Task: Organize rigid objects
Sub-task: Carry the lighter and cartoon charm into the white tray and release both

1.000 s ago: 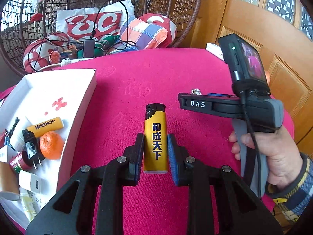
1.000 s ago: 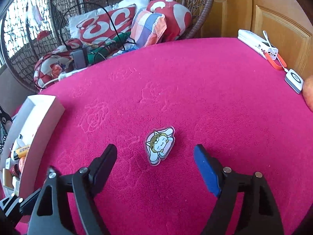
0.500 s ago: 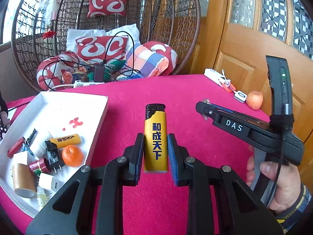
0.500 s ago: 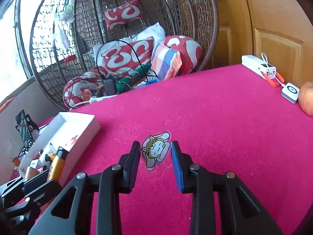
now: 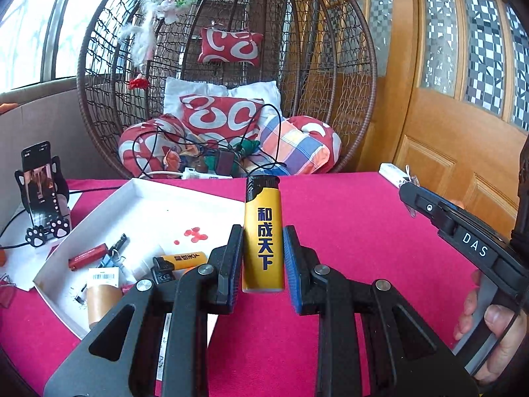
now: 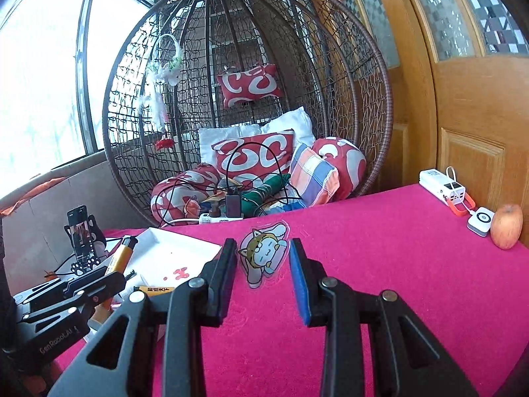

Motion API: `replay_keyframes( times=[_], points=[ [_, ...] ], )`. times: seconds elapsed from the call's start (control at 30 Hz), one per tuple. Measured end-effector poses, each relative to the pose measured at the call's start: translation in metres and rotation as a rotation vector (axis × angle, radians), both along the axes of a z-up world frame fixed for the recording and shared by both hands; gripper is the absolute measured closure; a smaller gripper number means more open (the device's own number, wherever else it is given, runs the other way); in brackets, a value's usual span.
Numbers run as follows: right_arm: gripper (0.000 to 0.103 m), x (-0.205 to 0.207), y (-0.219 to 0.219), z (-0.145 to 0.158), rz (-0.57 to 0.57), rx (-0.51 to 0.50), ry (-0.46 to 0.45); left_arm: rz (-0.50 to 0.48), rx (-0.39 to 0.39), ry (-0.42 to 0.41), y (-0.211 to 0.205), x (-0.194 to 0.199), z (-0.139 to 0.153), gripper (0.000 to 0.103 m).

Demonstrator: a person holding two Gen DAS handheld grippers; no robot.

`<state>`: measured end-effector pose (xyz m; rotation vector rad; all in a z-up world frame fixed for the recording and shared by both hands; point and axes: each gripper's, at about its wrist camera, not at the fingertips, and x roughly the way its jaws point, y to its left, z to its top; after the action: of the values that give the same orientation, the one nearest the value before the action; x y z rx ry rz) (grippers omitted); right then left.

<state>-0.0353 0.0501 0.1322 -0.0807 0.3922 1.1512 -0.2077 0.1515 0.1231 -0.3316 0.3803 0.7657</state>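
Pink cloth with a faint embossed flower pattern covers the table under both grippers. Nearest in the left wrist view, the left gripper pinches a yellow lighter by its lower body; the lighter stands upright above the cloth, with a black cap and four dark blue characters down its face. In the right wrist view the right gripper has its pads drawn close on either side of a flat clear-edged sticker showing a cartoon cat-hooded figure, held up off the cloth and tilted. The person's right hand grips the handle of that gripper at the edge of the left view. To the left lies one white tray holding a second yellow lighter, a red lighter, a brown cylinder and other small items too jumbled to count. Beyond the tray one phone stands in a black paw-footed holder. At the table's far right edge sit one white power bank, one small white device and one apple. Farthest back, a wicker egg chair holds red-and-white cushions and a plaid one, with cables draped over them.
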Motion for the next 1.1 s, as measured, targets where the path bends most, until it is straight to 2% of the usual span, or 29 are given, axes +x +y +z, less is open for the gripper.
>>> replay_keyframes(
  times=[0.2,1.1],
  points=[
    [0.072,-0.014,-0.005,0.009,0.020,0.028,-0.025,0.031,0.012,-0.017,0.003,-0.014,0.004,0.080],
    [0.072,-0.052,0.014,0.013,0.105,-0.012,-0.078,0.126,0.003,-0.060,0.017,-0.062,0.005,0.080]
  ],
)
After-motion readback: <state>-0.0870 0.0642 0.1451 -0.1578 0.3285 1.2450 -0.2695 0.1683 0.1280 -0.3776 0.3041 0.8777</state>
